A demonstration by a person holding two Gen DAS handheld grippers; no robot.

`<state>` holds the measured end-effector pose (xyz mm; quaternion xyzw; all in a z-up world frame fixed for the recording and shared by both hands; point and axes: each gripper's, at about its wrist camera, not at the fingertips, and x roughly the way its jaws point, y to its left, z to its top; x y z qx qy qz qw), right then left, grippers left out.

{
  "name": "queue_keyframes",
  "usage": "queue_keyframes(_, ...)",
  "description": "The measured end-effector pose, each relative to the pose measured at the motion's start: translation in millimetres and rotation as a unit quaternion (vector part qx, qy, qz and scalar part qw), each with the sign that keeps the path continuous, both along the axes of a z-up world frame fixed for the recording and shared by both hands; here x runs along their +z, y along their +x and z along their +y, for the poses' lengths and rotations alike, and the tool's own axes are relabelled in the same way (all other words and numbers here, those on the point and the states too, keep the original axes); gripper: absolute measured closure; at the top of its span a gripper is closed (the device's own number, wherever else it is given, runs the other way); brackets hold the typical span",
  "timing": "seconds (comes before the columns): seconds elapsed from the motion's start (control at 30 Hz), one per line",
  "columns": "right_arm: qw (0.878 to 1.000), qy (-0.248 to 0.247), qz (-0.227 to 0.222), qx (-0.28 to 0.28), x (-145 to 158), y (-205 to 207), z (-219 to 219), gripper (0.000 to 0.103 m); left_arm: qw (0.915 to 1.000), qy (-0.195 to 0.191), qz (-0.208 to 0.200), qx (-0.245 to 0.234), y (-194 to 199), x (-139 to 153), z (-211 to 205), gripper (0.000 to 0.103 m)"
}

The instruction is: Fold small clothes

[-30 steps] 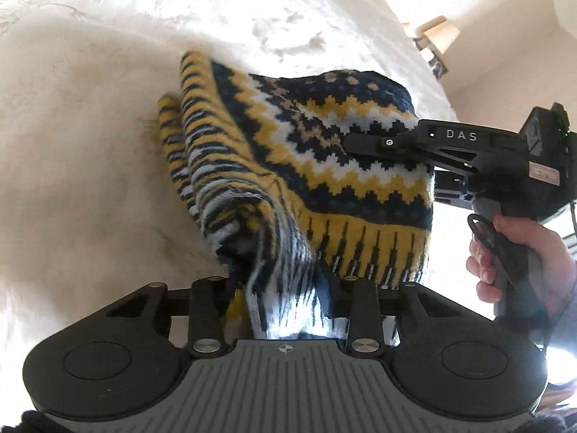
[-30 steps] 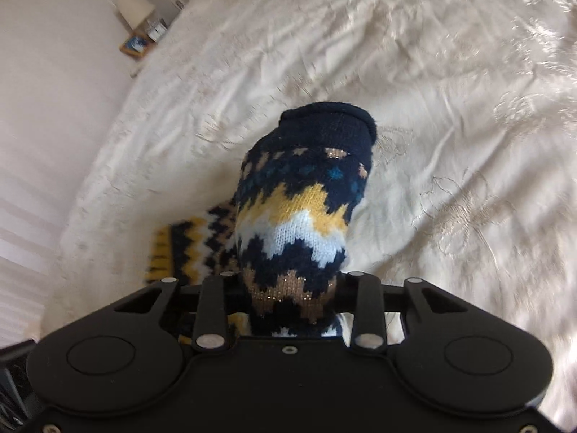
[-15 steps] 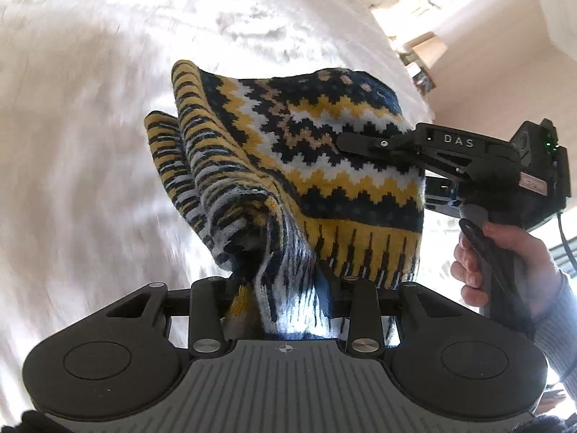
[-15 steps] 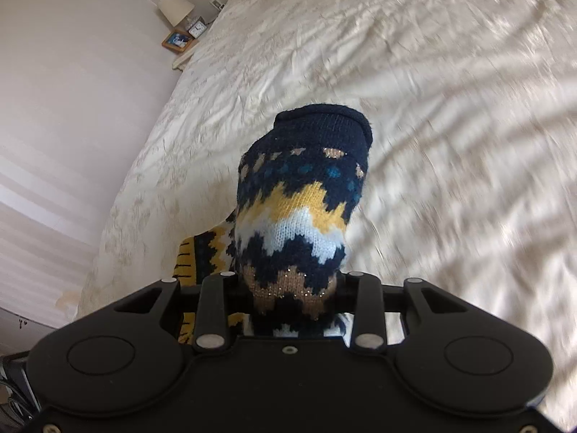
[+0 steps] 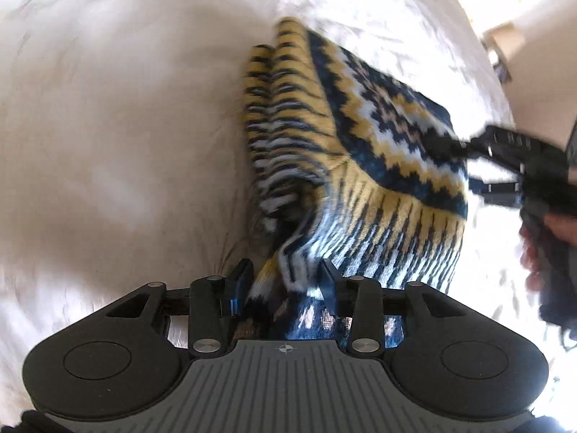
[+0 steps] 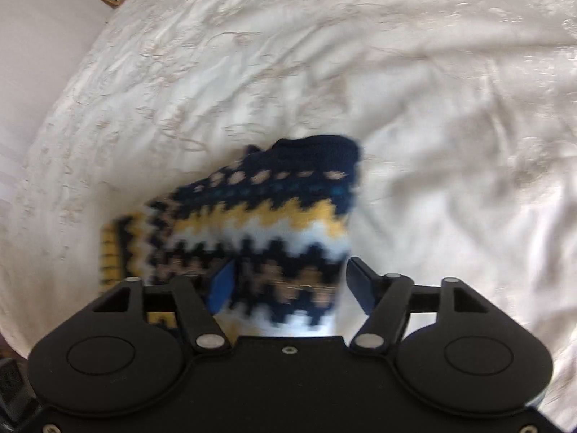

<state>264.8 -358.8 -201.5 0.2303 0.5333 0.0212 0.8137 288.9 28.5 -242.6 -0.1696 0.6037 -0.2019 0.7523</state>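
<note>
1. The knitted garment (image 5: 364, 166) — navy, yellow and white zigzag pattern — lies on the cream bedspread (image 5: 108, 126), spread between the two grippers and partly bunched at its left side.
2. The left gripper (image 5: 285, 281) has its jaws spread a little, with a ridge of the ribbed yellow hem lying between them; whether the pads are pressing the cloth I cannot tell, though the gap looks wider than the fabric.
3. In the right wrist view the right gripper (image 6: 288, 285) has its jaws spread wide on either side of the navy end of the garment (image 6: 267, 223); the knit sits between the fingers (image 6: 221, 285) without being pinched.
4. From the left wrist view the right gripper (image 5: 505, 158) comes in from the right edge, the person's hand (image 5: 544, 252) on its handle, and meets the garment's far right side.
5. The relation that matters: the garment's long axis runs from the left gripper's jaws away toward the right gripper, so each holds an opposite end — hem near the left, navy end at the right.
6. Judging from this, the piece seems just laid down; the next fold would need a fresh grip, and the bunched left side may need smoothing.
</note>
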Motion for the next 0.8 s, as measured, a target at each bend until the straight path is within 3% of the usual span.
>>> queue_keyframes(0.07,1.000,-0.003,-0.014,-0.005,6,-8,-7,0.025,0.9999,0.010,-0.011,-0.001,-7,8,3,0.063)
queue_keyframes(0.2,0.997,-0.026,-0.072,-0.010,33,-31,-12,0.025,0.9966,0.037,-0.074,-0.002,-32,50,6,0.065)
queue_keyframes(0.23,0.995,-0.028,-0.096,-0.011,41,-39,-12,0.030,0.9951,0.039,-0.091,0.002,-37,61,4,0.065)
queue_keyframes(0.3,0.991,-0.031,-0.129,0.000,53,-47,-8,0.060,0.9912,0.039,-0.127,0.004,-41,81,-7,0.065)
queue_keyframes(0.33,0.991,-0.035,-0.127,0.009,56,-45,-5,0.084,0.9896,0.038,-0.139,-0.002,-37,87,-17,0.065)
queue_keyframes(0.43,0.993,-0.033,-0.111,0.029,49,-29,6,0.086,0.9858,0.047,-0.158,-0.030,-14,95,-54,0.065)
queue_keyframes(0.57,0.996,-0.051,-0.065,0.038,23,-2,17,0.086,0.9803,0.073,-0.172,-0.062,12,79,-100,0.065)
queue_keyframes(0.7,0.996,-0.069,-0.028,0.041,-5,17,20,0.086,0.9814,0.100,-0.144,-0.077,42,47,-129,0.064)
queue_keyframes(0.8,0.995,-0.084,-0.023,0.054,-9,22,23,0.088,0.9817,0.122,-0.115,-0.091,54,24,-126,0.062)
